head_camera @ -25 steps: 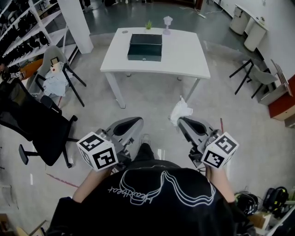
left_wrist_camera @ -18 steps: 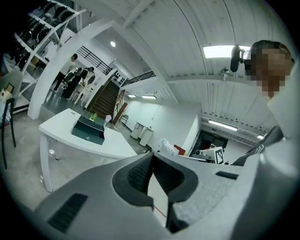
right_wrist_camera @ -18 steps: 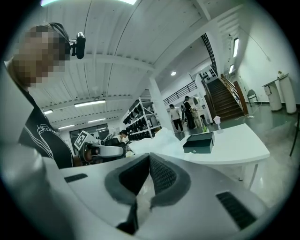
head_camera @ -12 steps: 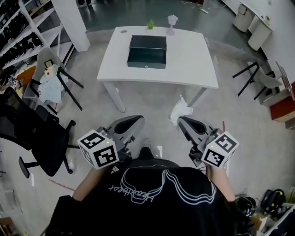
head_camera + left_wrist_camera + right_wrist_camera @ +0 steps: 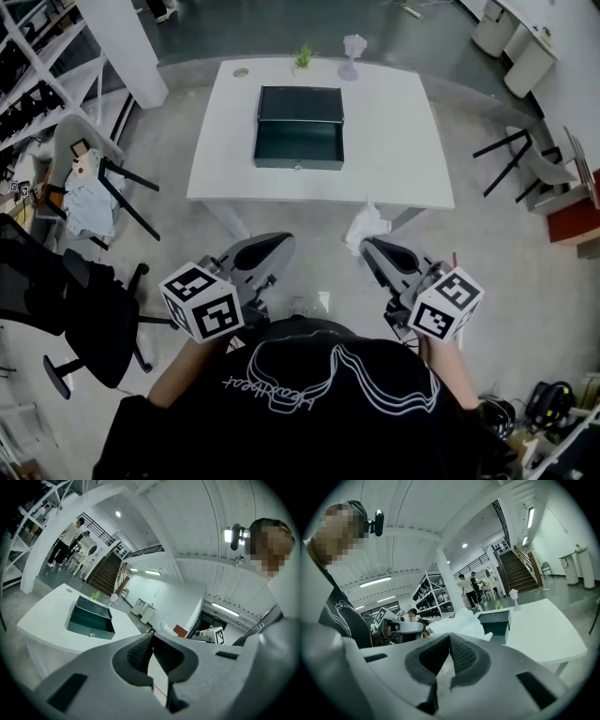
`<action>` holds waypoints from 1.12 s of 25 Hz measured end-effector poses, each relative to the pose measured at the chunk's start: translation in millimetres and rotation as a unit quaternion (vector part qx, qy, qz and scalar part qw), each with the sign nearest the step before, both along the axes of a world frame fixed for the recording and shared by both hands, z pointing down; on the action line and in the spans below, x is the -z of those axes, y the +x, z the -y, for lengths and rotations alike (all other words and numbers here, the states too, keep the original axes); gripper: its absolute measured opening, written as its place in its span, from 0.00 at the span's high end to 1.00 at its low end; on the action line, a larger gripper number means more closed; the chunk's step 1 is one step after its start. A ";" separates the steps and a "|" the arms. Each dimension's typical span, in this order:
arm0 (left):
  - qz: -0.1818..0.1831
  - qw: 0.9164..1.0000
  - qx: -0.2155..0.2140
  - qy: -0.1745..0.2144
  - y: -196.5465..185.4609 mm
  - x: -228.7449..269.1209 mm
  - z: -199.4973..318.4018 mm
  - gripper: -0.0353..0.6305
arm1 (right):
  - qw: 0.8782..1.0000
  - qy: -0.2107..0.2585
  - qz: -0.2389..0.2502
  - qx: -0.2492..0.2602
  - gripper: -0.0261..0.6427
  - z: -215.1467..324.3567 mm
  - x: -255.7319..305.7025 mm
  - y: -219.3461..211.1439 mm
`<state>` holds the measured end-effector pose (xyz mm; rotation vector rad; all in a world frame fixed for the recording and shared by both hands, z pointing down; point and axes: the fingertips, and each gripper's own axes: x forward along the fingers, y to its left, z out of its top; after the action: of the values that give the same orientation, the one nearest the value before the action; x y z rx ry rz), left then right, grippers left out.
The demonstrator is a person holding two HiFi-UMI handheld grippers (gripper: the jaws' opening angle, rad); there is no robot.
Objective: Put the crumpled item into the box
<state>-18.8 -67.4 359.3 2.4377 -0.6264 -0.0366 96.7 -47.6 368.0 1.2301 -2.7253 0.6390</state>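
Right hand-held gripper (image 5: pixel 367 247) (image 5: pixel 449 638): jaws are closing tight on the crumpled item (image 5: pixel 367 225) (image 5: pixel 457 621), a white wad of paper or tissue that is bulging out past the fingertips. In the head view the wad is hanging in the air just at the near edge of the worktop (image 5: pixel 403 141), well apart from the box (image 5: pixel 298 161).

Left hand-held gripper (image 5: pixel 279 247) (image 5: pixel 152 635): jaws are meeting at the tips, nothing between them. It is riding beside the right one, both pointing toward the worktop, a marker cube at the back of each.

The box (image 5: pixel 91 621) (image 5: pixel 500 620) is sitting open on the white worktop, dark green, toward its middle, with the lid lying behind it. A small green plant (image 5: pixel 302 58) and a pale stemmed ornament (image 5: pixel 353 53) are standing at the far edge behind the box.

A black office chair (image 5: pixel 56 300) is standing on the floor at the left.
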 end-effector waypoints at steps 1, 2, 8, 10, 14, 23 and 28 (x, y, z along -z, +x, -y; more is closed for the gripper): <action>0.001 1.000 0.000 0.001 -1.2 -1.8 11.6 0.94 | 1.000 0.000 -0.002 -0.001 0.95 11.3 -1.0 -0.6; 0.004 1.000 0.001 0.002 -2.1 -3.3 22.6 0.94 | 1.000 0.001 -0.005 -0.003 0.95 21.9 -2.0 -1.4; 0.011 1.000 -0.007 0.016 -4.3 -4.6 62.5 0.94 | 1.000 0.004 -0.025 -0.006 0.95 63.4 -11.4 -8.2; 0.015 1.000 -0.004 0.018 -8.7 -6.1 72.1 0.94 | 1.000 0.005 -0.028 -0.006 0.95 72.3 -13.2 -11.4; 0.017 1.000 0.003 0.014 -15.0 -10.8 85.6 0.94 | 0.999 0.008 -0.046 -0.003 0.95 86.9 -16.3 -15.0; 0.023 1.000 0.019 0.008 -18.1 -19.8 108.0 0.94 | 0.996 0.013 -0.082 0.015 0.95 119.3 -22.6 -17.6; 0.026 0.999 0.040 0.008 -27.6 -19.4 129.2 0.94 | 0.994 0.016 -0.098 0.036 0.95 151.4 -25.6 -24.5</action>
<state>-46.4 -196.6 378.7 2.4343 -0.7497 -0.0108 72.2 -199.0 393.6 1.1300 -2.6138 0.4428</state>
